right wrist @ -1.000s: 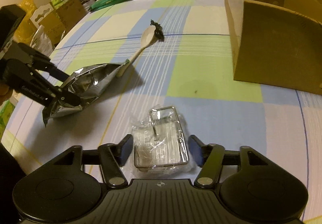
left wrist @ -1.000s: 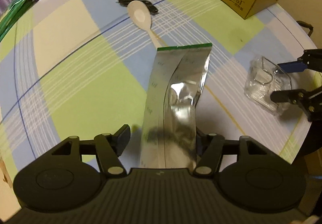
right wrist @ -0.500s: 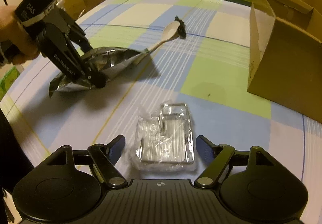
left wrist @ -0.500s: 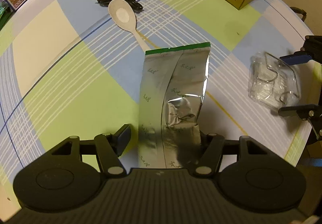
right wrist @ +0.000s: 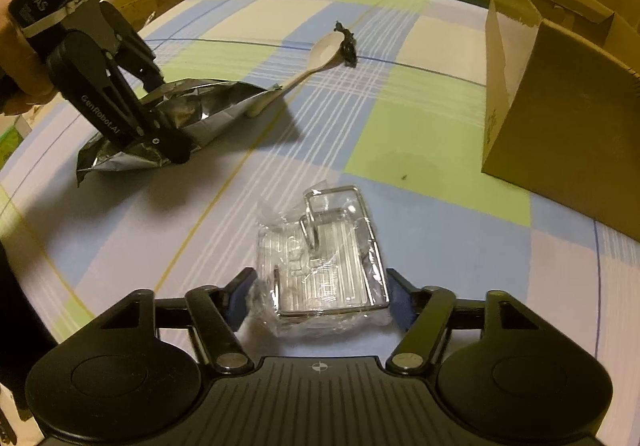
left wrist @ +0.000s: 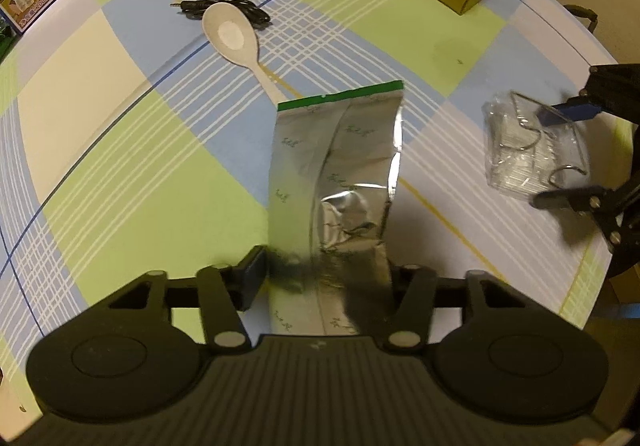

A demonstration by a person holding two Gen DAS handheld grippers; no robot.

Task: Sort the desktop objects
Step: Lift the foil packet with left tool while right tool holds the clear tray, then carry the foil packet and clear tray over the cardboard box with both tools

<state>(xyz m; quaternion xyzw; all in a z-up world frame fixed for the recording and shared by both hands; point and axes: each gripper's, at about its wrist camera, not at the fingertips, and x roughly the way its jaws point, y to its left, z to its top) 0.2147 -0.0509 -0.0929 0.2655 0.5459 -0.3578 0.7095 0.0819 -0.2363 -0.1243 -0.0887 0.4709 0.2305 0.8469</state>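
A silver foil pouch (left wrist: 336, 181) lies on the checked table (left wrist: 120, 149), its near end pinched in the left gripper (left wrist: 326, 278). The right gripper (right wrist: 316, 298) stands spread around a plastic-wrapped wire rack (right wrist: 324, 254), not yet clamped. Both pickups look underway; next likely comes closing, lifting and carrying toward the cardboard box (right wrist: 560, 93).
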